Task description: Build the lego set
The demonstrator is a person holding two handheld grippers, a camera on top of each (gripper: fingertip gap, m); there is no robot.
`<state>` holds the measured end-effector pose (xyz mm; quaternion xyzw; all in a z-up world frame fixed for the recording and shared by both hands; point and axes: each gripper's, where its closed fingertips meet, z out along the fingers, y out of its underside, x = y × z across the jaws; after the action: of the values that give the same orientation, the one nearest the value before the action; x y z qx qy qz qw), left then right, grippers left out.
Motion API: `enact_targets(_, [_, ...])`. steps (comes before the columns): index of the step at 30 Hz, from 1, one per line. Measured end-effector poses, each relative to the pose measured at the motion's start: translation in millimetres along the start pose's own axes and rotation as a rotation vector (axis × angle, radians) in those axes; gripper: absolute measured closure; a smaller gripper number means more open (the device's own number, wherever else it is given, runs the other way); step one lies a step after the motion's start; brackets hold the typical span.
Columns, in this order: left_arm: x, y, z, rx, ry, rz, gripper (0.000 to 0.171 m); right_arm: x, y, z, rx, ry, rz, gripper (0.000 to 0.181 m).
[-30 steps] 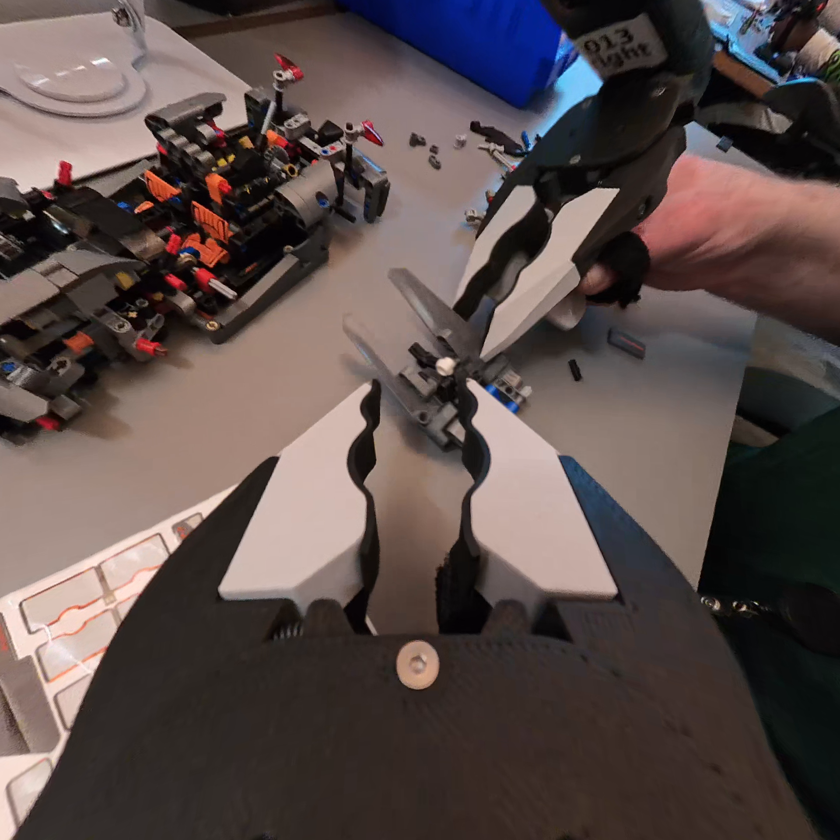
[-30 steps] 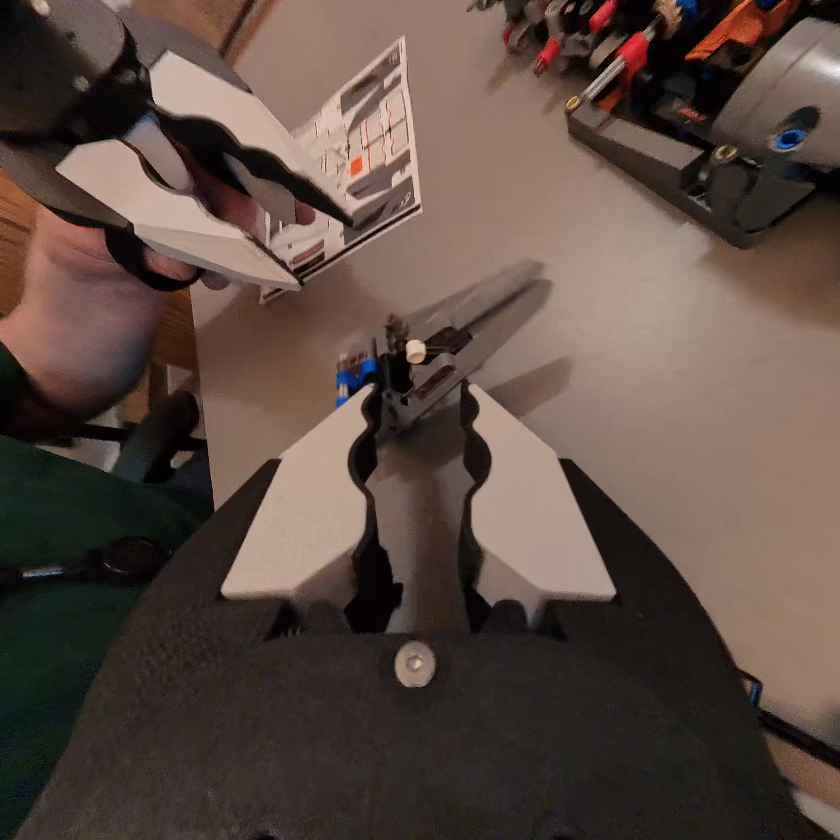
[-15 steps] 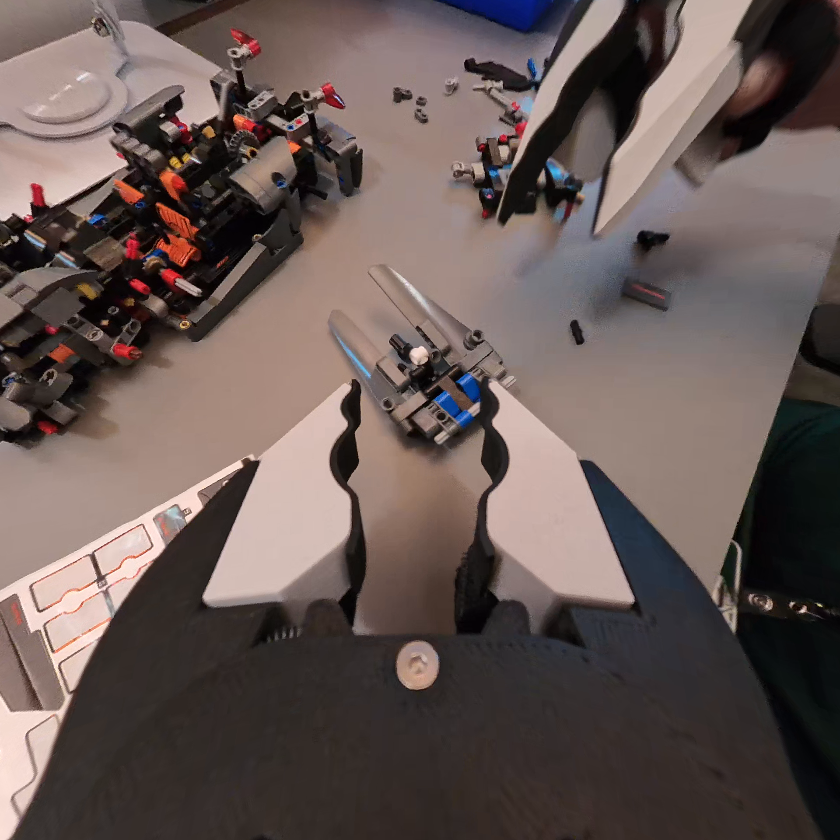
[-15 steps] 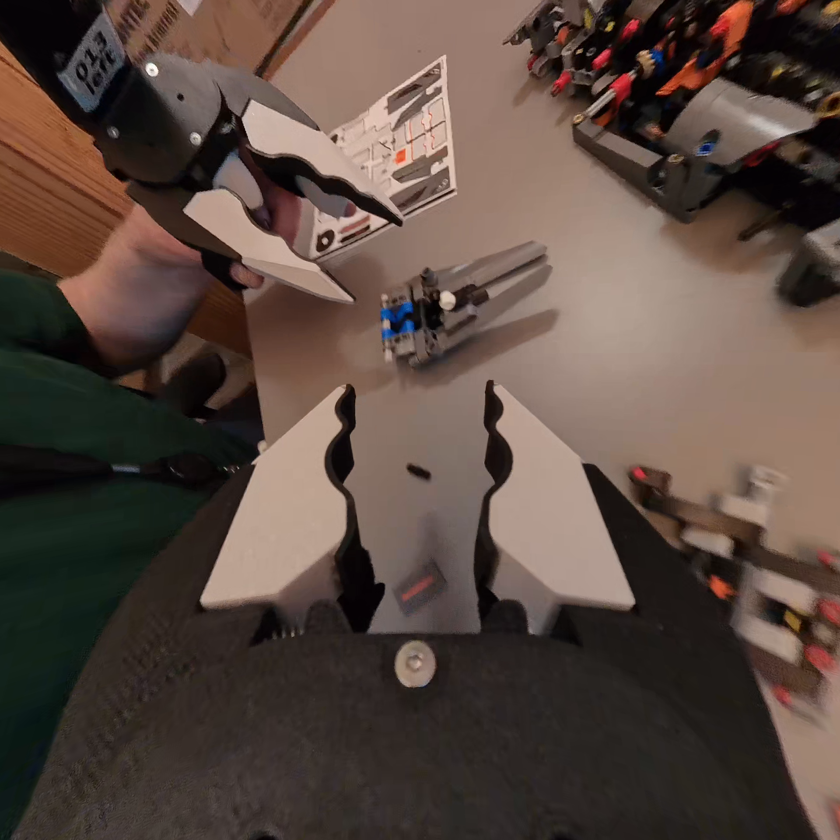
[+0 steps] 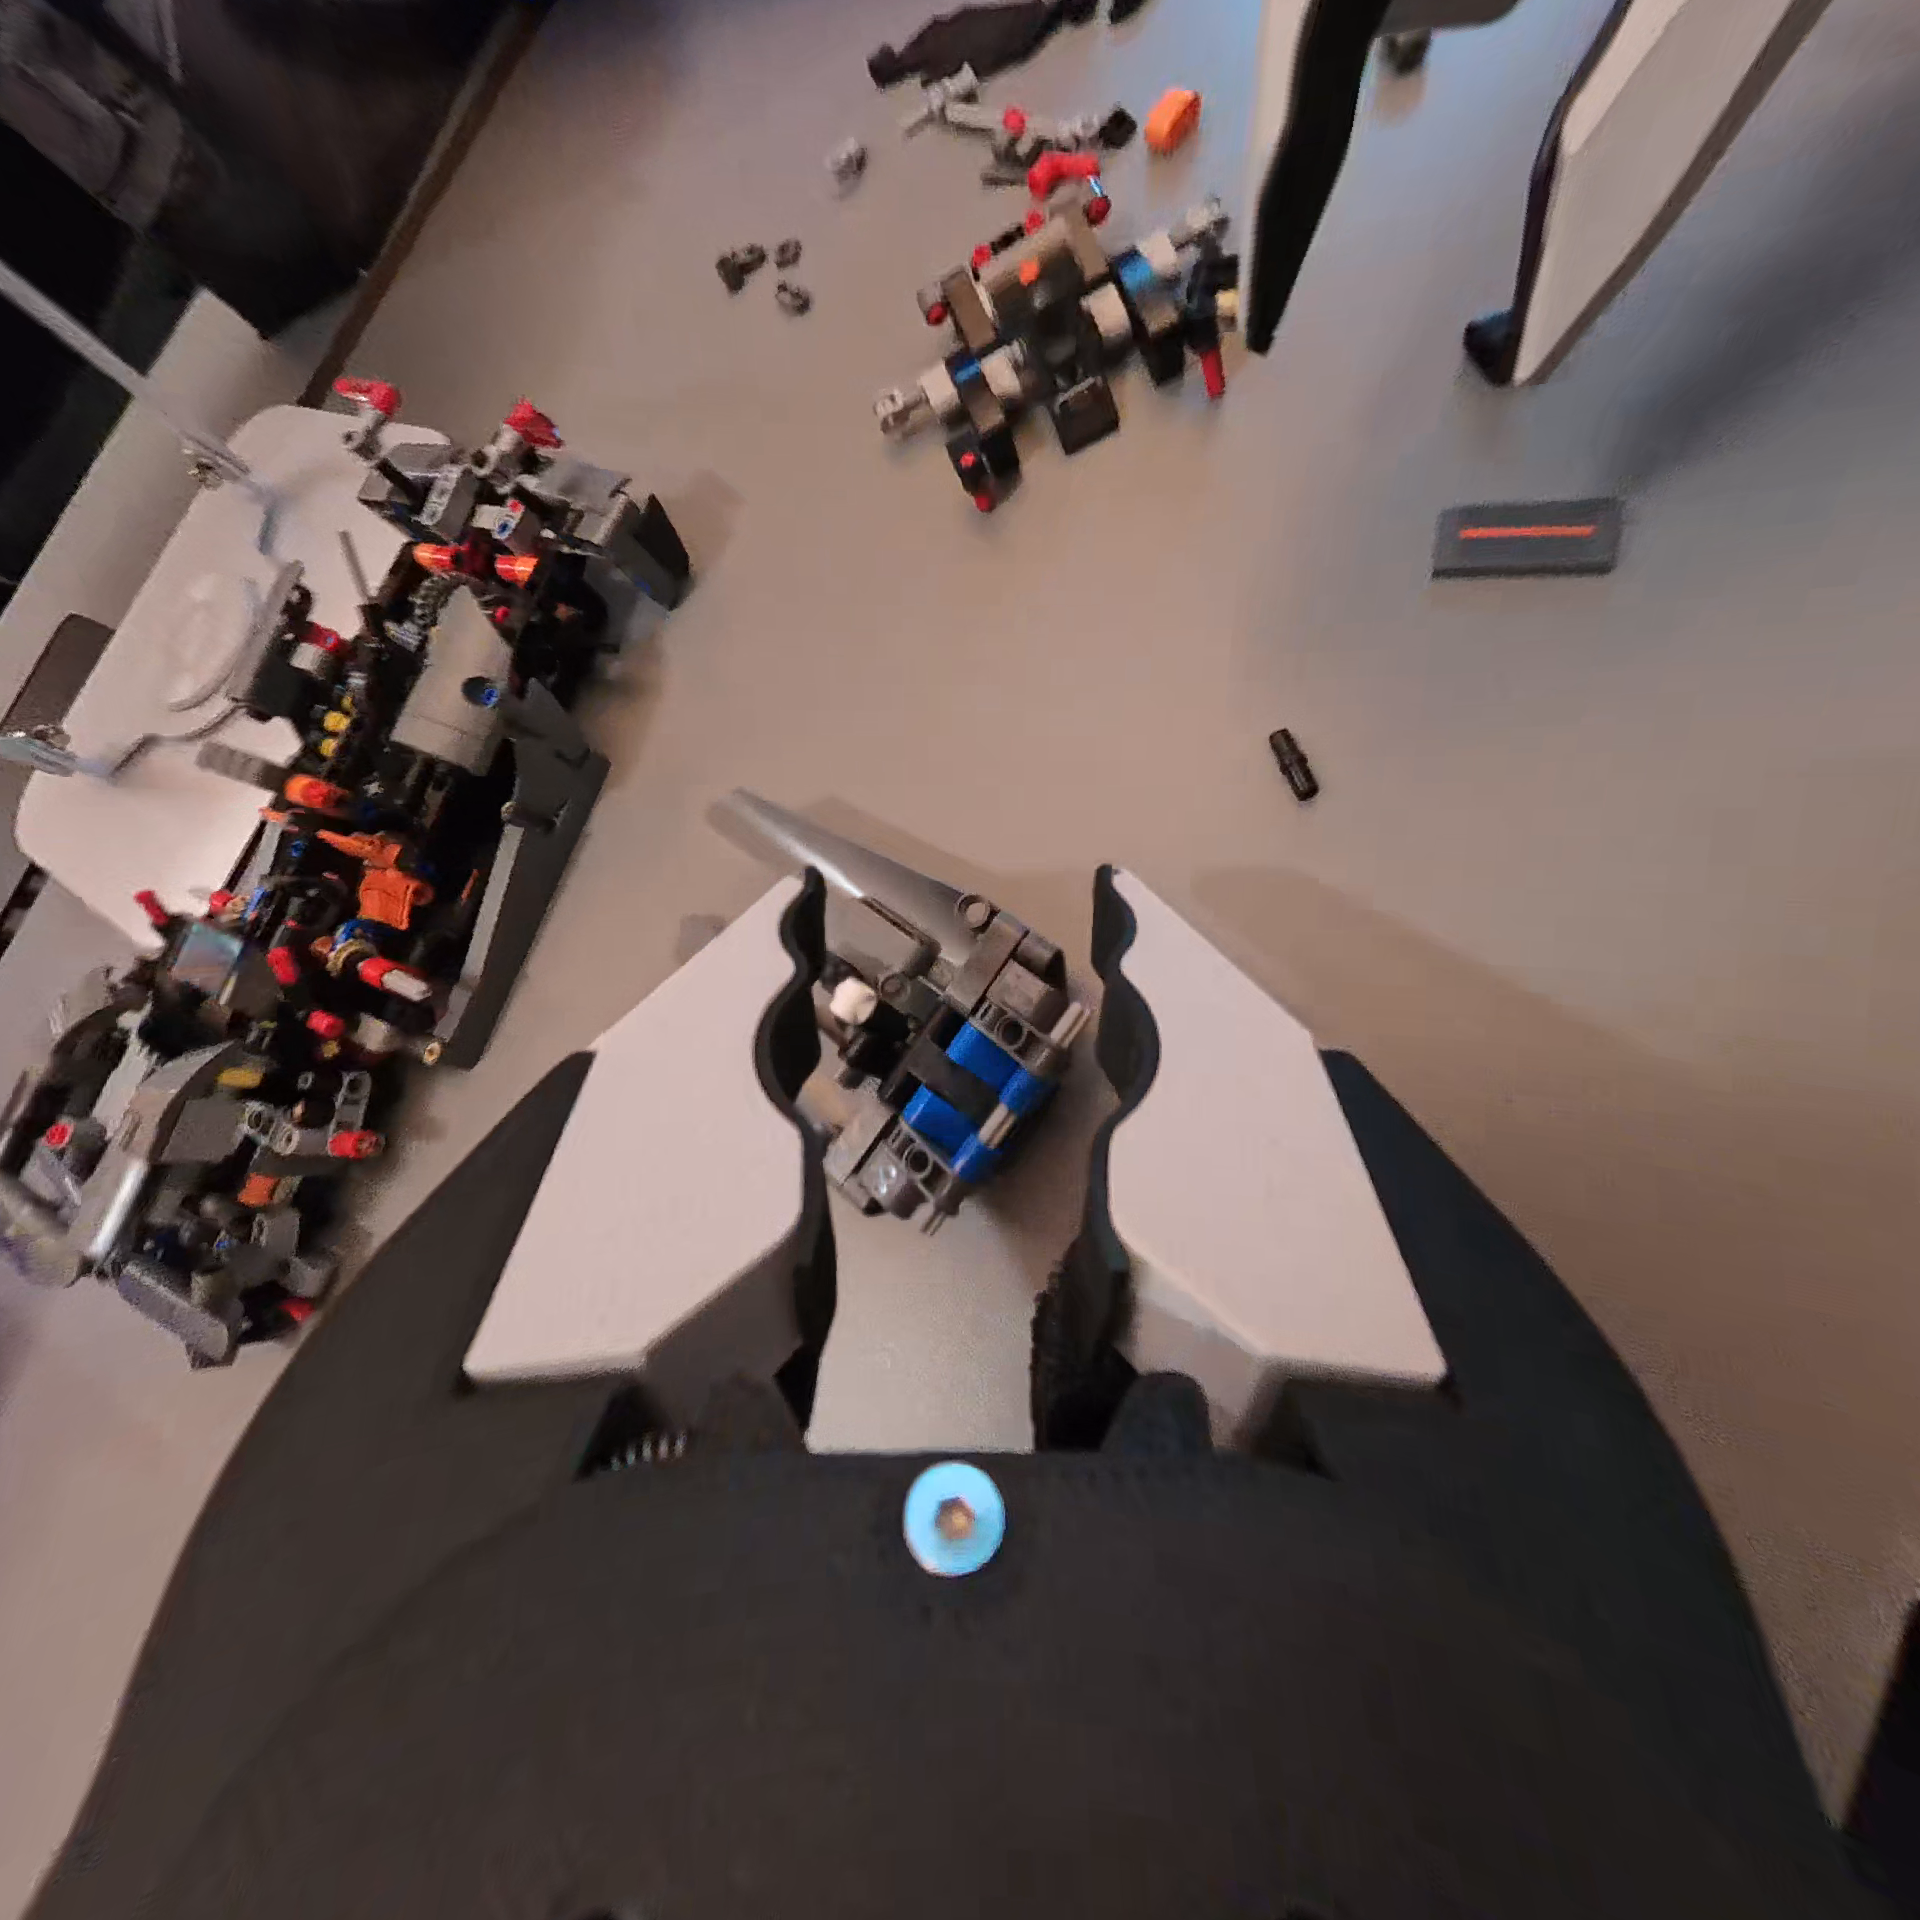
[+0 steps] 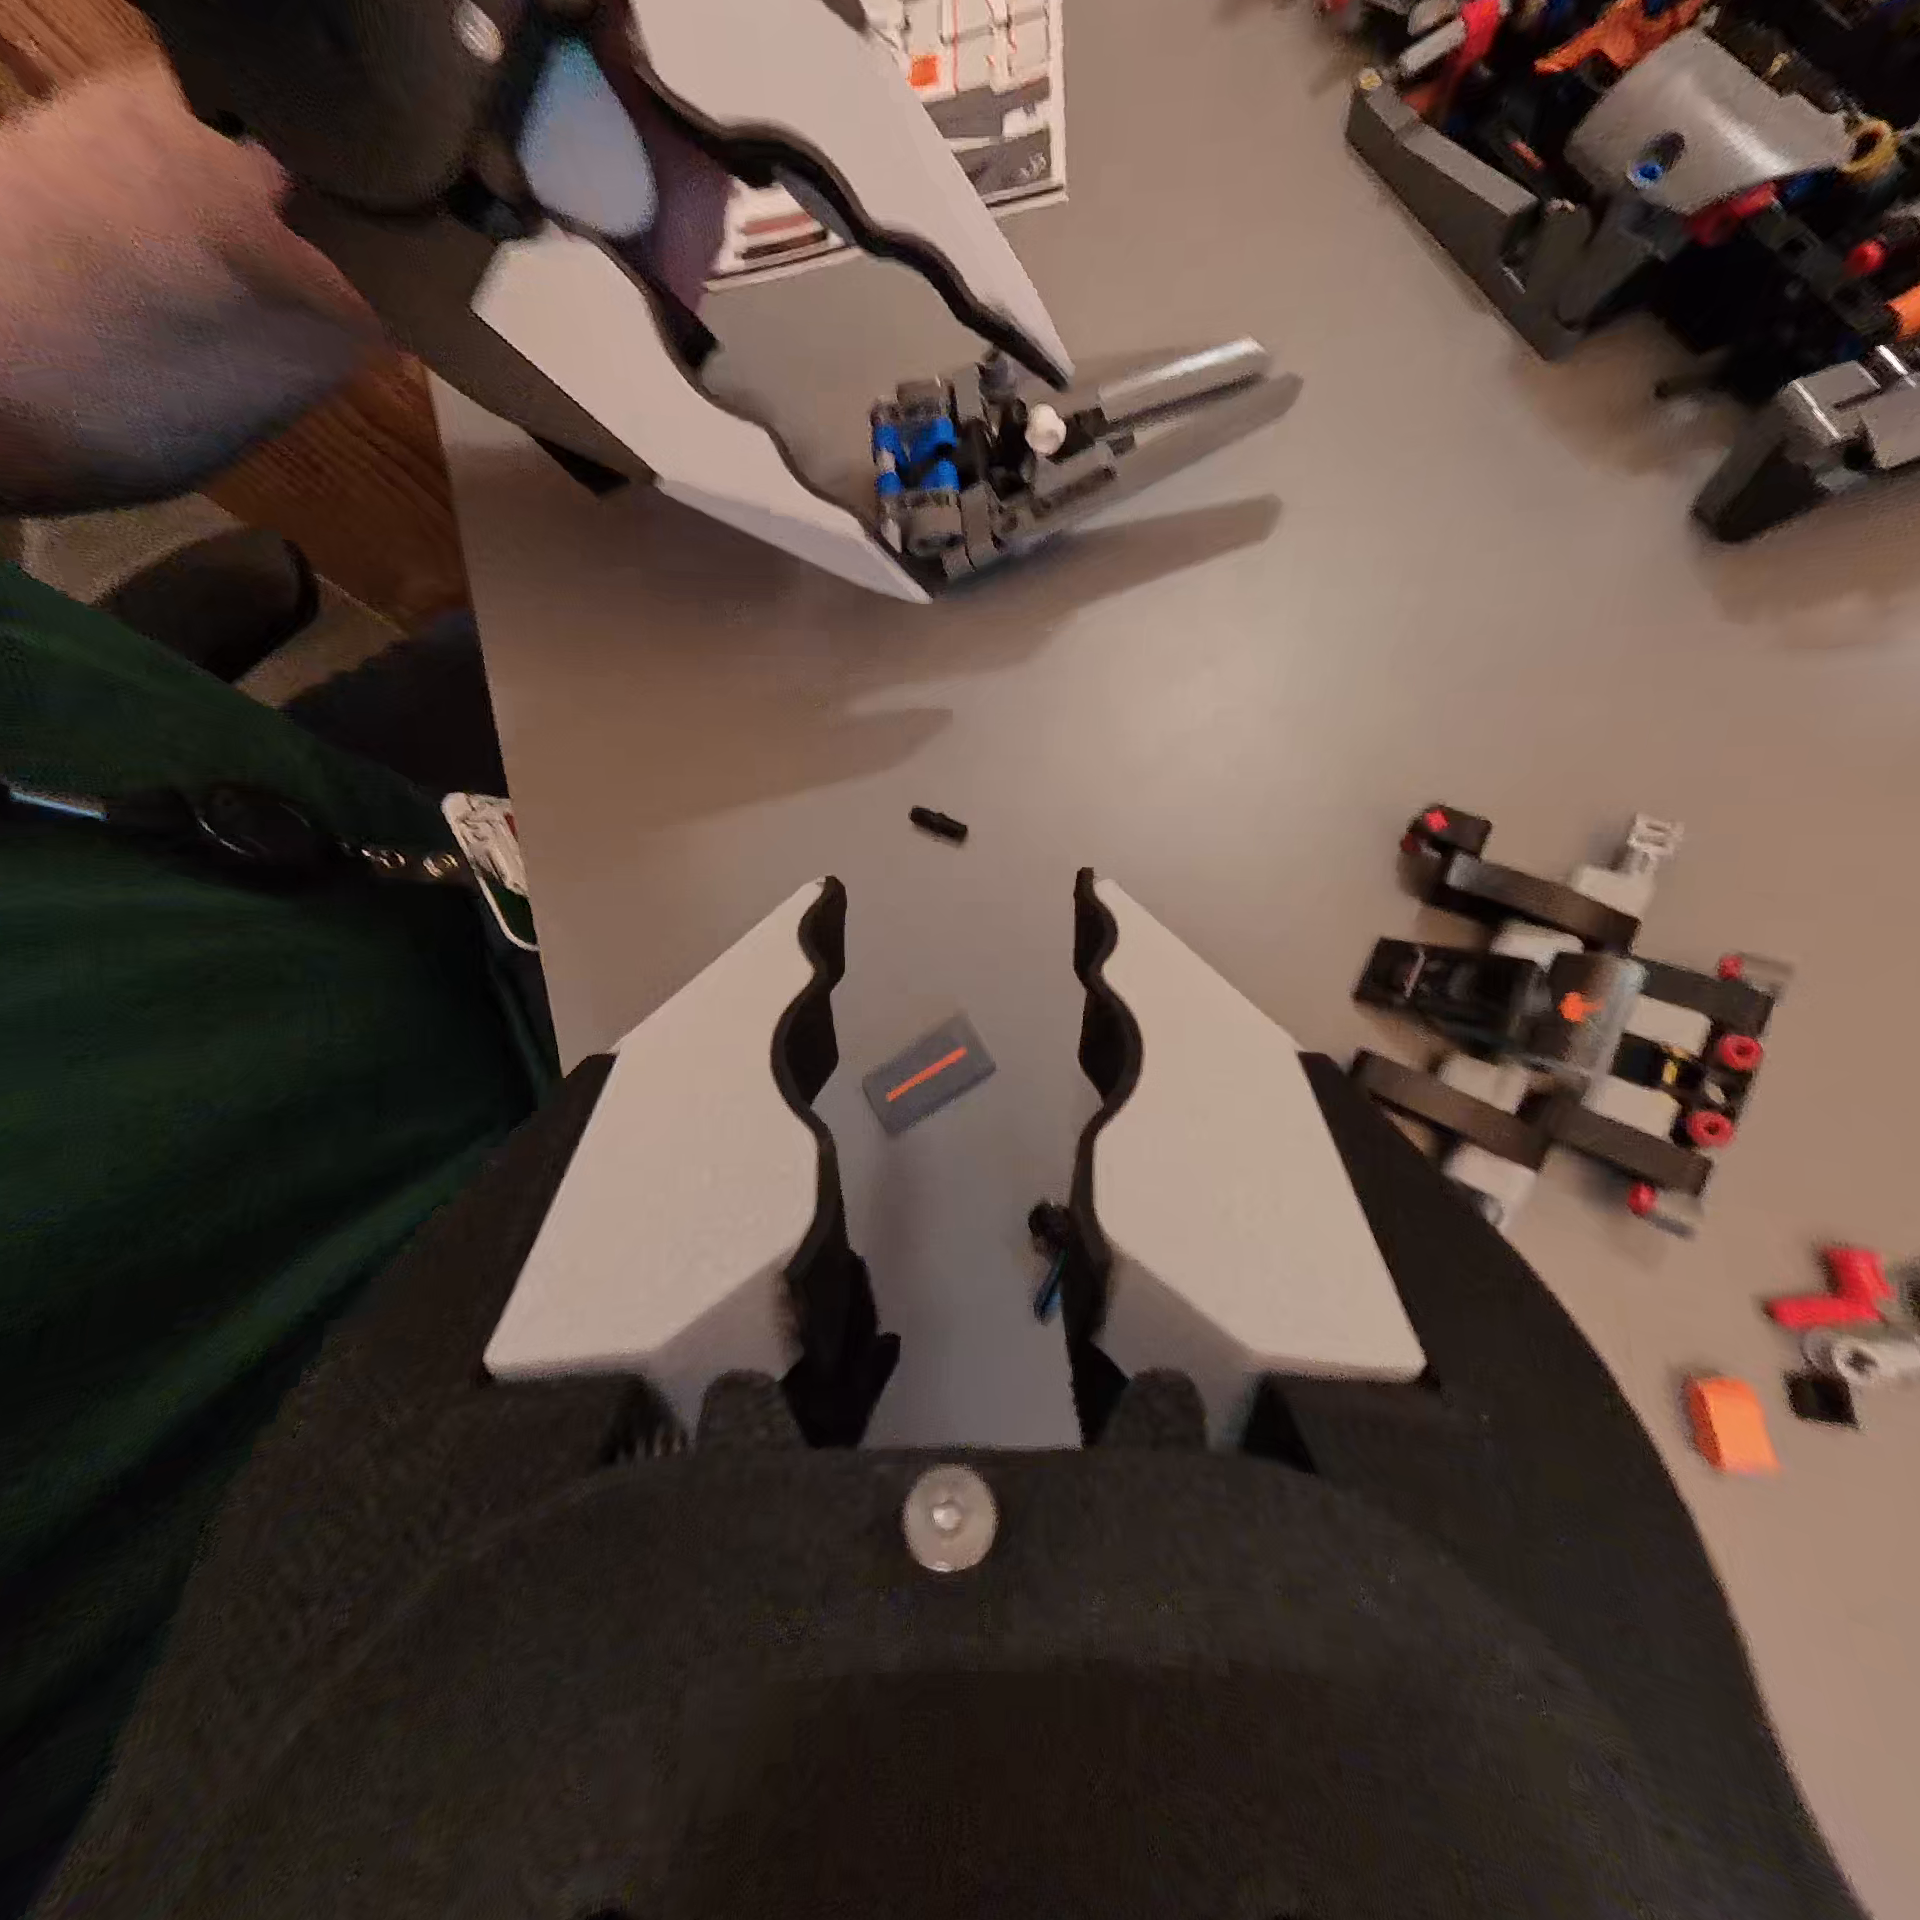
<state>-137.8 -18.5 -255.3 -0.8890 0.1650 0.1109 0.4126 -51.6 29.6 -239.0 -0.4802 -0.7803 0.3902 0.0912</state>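
A small grey and blue lego subassembly (image 5: 935, 1049) with a long grey blade lies on the grey table. My left gripper (image 5: 956, 883) is open, with one finger on each side of the subassembly and a gap at both sides. In the right wrist view the left gripper (image 6: 987, 486) straddles the same subassembly (image 6: 1049, 457). My right gripper (image 6: 956, 885) is open and empty, held above a dark grey tile with an orange stripe (image 6: 928, 1073). Its fingers (image 5: 1621, 187) show at the top right of the left wrist view.
The big black, grey and orange lego vehicle (image 5: 395, 831) (image 6: 1662, 208) stands to the left. A second black and grey subassembly (image 5: 1070, 322) (image 6: 1558, 1039), a black pin (image 5: 1292, 765) (image 6: 938, 824), the tile (image 5: 1525, 535), an orange piece (image 6: 1730, 1423) and a sticker sheet (image 6: 966, 104) lie around. Spacing between my two grippers at the tips: around 11 centimeters.
My right gripper has let go of the subassembly and drawn back over the striped tile. My left gripper has opened wider and moved forward around the subassembly.
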Motion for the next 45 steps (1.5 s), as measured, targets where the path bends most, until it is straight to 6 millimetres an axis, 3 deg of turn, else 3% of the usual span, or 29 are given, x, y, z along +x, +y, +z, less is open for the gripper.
enact_targets(3, [2.6,12.8,15.1,-0.102,0.071,0.0,0.119,2.6,-6.6,1.0,0.043,-0.02,0.02,0.138])
enact_targets(7, [13.1,21.0,27.2,-0.179,0.18,-0.012,0.125,14.6,0.1,-14.7,0.073,0.02,0.048,0.138])
enact_targets(13, [10.2,19.8,24.5,-0.187,0.182,0.075,0.126,41.5,24.7,-55.6,0.097,0.124,0.111,0.137])
enact_targets(19, [2.9,4.4,13.2,-0.109,0.188,-0.004,0.125,74.1,44.5,-82.1,0.062,0.25,0.112,0.132])
enact_targets(23, [7.9,19.6,31.4,-0.234,0.205,0.034,0.125,94.3,36.3,-68.4,0.018,0.268,0.058,0.128])
enact_targets(26, [13.3,17.6,33.5,-0.243,0.249,0.022,0.134,107.2,33.6,-54.1,-0.016,0.229,0.066,0.125])
enact_targets(35, [22.7,21.8,11.3,-0.205,0.335,0.1,0.136,131.6,42.0,-21.7,-0.096,0.086,0.204,0.14])
enact_targets(38, [19.3,26.4,5.7,-0.215,0.314,0.086,0.135,131.2,45.0,-17.6,-0.105,0.05,0.234,0.157])
enact_targets(45, [20.5,27.5,5.1,-0.183,0.285,0.053,0.138,121.6,36.1,-12.1,-0.034,-0.023,0.256,0.164])
